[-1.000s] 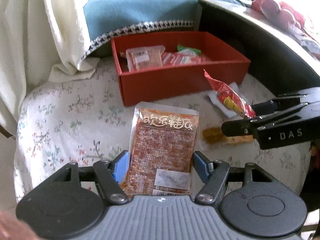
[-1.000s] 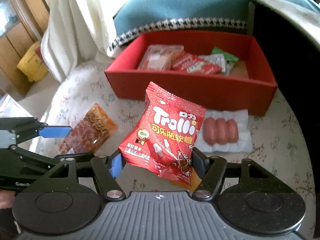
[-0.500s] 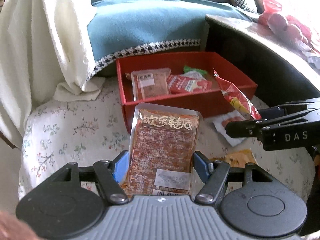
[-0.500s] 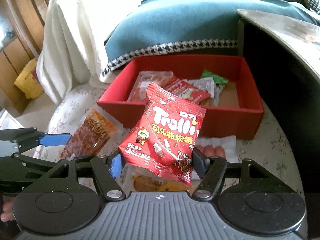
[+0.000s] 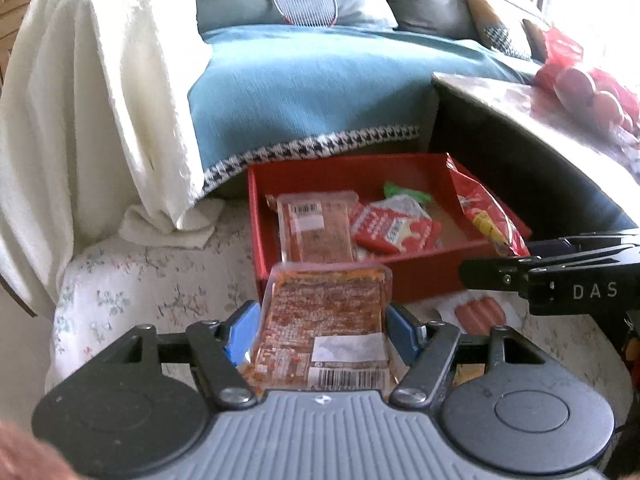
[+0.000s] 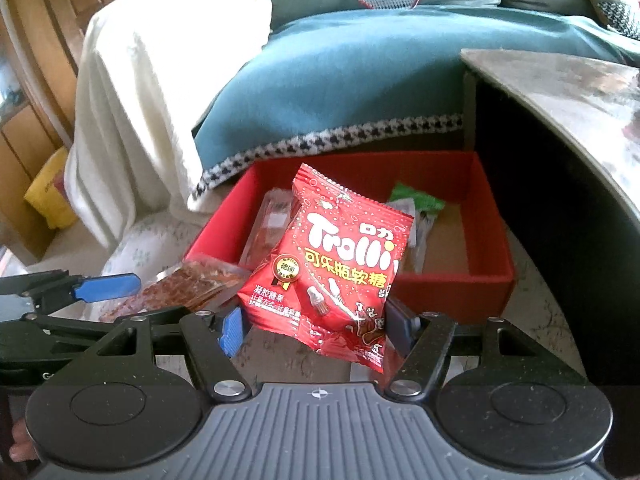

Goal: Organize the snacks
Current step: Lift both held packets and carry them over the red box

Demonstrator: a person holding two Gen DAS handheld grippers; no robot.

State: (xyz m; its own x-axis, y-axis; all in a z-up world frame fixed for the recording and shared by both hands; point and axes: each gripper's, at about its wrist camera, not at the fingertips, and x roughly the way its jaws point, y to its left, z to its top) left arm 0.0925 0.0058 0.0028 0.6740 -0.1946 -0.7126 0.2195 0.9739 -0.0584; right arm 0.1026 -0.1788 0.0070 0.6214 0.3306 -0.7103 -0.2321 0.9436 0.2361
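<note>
My left gripper [image 5: 320,330] is shut on a clear pack of orange-brown spicy strips [image 5: 326,320], held just before the near wall of the red box [image 5: 420,284]. My right gripper [image 6: 314,330] is shut on a red Trolli gummy bag [image 6: 332,264], held over the box's near wall [image 6: 452,292]. The box holds a clear meat pack [image 5: 316,228], red sachets [image 5: 394,228] and a green packet [image 5: 404,192]. The right gripper and its bag [image 5: 484,216] show at the right of the left wrist view. The left gripper's blue finger [image 6: 108,286] shows at the left of the right wrist view.
A white pack of sausages [image 5: 478,312] lies on the floral cloth [image 5: 132,280] before the box. A dark table [image 5: 560,176] stands right of the box. A blue sofa [image 5: 312,88] with a white throw [image 5: 96,100] is behind.
Both grippers have risen and moved forward towards the red box with their packs. The Trolli bag now hangs over the box's near edge.
</note>
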